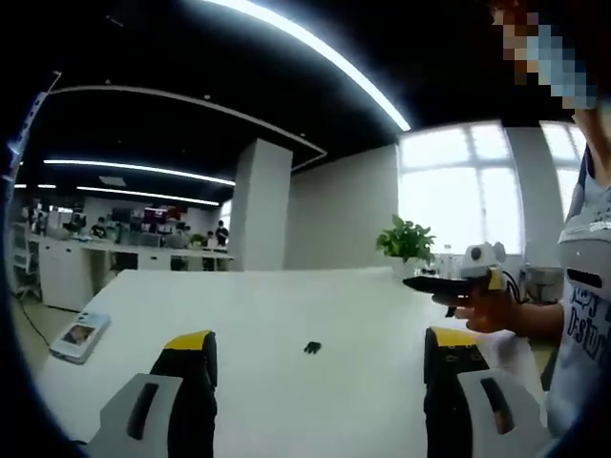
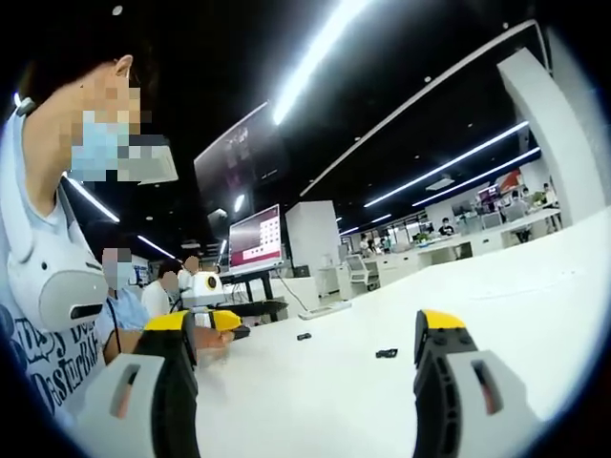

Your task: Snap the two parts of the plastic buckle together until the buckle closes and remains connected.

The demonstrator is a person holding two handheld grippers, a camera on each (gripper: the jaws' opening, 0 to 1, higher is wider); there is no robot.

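Observation:
One small black buckle part [image 1: 312,347] lies on the white table [image 1: 286,305], far ahead between my left gripper's jaws. My left gripper [image 1: 320,338] is open and holds nothing. In the right gripper view two small black buckle parts lie apart on the table: one [image 2: 304,336] further away, the other [image 2: 386,353] nearer and to its right. My right gripper [image 2: 309,322] is open and empty, well short of both. The right gripper [image 1: 441,283] also shows in the left gripper view, held in a hand above the table's right side.
A phone-like device [image 1: 79,334] lies near the table's left edge. A potted plant [image 1: 406,239] stands at the far edge. The person [image 1: 582,286] stands at the right of the table. A monitor [image 2: 256,237] and desks with other people stand beyond.

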